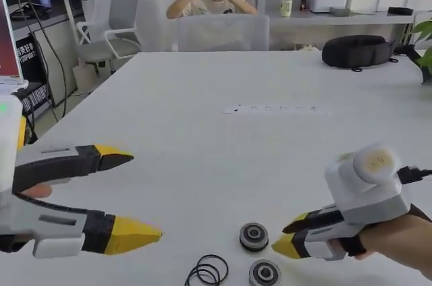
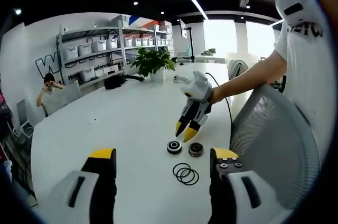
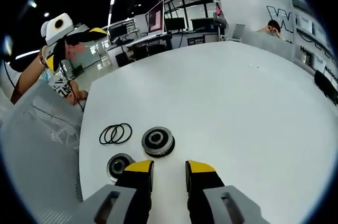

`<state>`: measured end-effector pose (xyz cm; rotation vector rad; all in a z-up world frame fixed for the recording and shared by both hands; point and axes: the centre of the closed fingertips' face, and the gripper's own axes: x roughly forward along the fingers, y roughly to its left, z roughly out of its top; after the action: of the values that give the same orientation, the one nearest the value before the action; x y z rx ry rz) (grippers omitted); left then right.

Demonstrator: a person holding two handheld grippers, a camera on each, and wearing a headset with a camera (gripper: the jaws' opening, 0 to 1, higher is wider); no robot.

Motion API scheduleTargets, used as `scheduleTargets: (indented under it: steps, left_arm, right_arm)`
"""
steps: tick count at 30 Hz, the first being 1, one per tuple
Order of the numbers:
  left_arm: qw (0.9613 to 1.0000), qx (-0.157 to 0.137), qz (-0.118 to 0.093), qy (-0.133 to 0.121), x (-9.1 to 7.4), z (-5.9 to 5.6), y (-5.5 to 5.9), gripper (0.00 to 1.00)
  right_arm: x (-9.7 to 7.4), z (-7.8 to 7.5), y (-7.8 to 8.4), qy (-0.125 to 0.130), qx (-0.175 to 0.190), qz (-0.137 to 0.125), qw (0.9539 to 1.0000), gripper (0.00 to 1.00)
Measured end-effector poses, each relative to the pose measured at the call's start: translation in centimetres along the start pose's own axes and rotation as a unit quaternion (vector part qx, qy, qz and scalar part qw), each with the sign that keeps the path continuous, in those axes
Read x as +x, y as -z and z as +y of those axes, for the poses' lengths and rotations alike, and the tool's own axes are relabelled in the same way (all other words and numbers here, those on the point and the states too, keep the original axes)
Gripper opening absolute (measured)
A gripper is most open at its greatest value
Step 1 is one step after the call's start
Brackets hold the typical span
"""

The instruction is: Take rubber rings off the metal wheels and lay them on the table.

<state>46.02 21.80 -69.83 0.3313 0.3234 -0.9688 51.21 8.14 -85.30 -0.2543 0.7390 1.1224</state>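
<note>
At the left of the head view the left gripper (image 1: pixel 133 195), white-bodied with black fingers tipped in yellow, hangs just above the white surface (image 1: pixel 202 131). Its fingers are spread wide with nothing between them, and its own view shows the same broad gap (image 2: pixel 163 154). Right of it, at the near edge of the surface, lies a small cluster of thin black rubber rings (image 1: pixel 208 271), overlapping one another and flat on the white top; the left gripper view shows them between its two fingers and a little ahead (image 2: pixel 185 174). Just right of the rings sit two small round metal wheels with dark rims, one farther from the person (image 1: pixel 254 236) and one nearer (image 1: pixel 264 274), close together but apart. Whether either wheel has a ring on it cannot be told. Farthest right, the right gripper (image 1: pixel 282 237) points its yellow tips at the farther wheel, just beside it and not touching. Its fingers stand only narrowly apart and hold nothing, and in its own view (image 3: pixel 170 168) that wheel (image 3: pixel 158 141) lies directly ahead of the tips.
</note>
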Motion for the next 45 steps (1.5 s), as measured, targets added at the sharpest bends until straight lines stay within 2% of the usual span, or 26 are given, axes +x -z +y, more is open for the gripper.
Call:
scheduleTargets:
  steps: [4, 8, 12, 15, 22, 26, 31, 33, 35, 45]
  left_arm:
    - [0.9997, 0.023, -0.007, 0.012, 1.3, -0.1, -1.4, 0.67]
    - [0.9989, 0.043, -0.007, 0.017, 2.5, 0.2, -2.2, 0.61]
    - [0.9980, 0.057, -0.016, 0.025, 4.0, 0.2, -3.4, 0.57]
    - [0.9969, 0.071, -0.012, 0.031, 5.4, 0.1, -3.7, 0.53]
    - [0.9941, 0.079, -0.008, 0.073, 8.6, -1.4, -3.7, 0.53]
    - [0.9922, 0.087, 0.002, 0.089, 10.2, -2.0, -2.8, 0.51]
    - [0.9928, 0.072, 0.009, 0.095, 12.1, -2.3, -1.4, 0.48]
    - [0.9933, 0.070, 0.008, 0.092, 12.7, -2.3, -0.9, 0.42]
    - [0.9935, 0.069, 0.017, 0.088, 13.4, -2.1, 0.1, 0.38]
    - [0.9952, 0.046, 0.039, 0.077, 16.2, -2.3, 3.8, 0.31]
  right_arm:
    - [0.2, 0.2, 0.0, 0.000, -0.009, 0.001, 1.0000, 0.24]
    - [0.5, 0.6, -0.2, -0.004, -0.018, 0.002, 0.9998, 0.24]
    - [0.7, 0.8, -0.3, -0.006, -0.024, 0.000, 0.9997, 0.25]
    - [0.8, 0.9, -0.3, -0.007, -0.025, 0.000, 0.9997, 0.25]
    - [0.9, 1.0, -0.3, -0.007, -0.030, 0.000, 0.9995, 0.25]
    - [1.0, 1.1, -0.4, -0.007, -0.031, -0.001, 0.9995, 0.25]
    - [1.0, 1.1, -0.4, -0.006, -0.031, -0.001, 0.9995, 0.24]
    - [1.0, 1.0, -0.3, -0.005, -0.032, 0.002, 0.9995, 0.24]
    - [1.0, 1.0, -0.1, -0.003, -0.034, 0.005, 0.9994, 0.24]
    - [1.1, 1.1, -0.2, -0.004, -0.033, 0.003, 0.9994, 0.24]
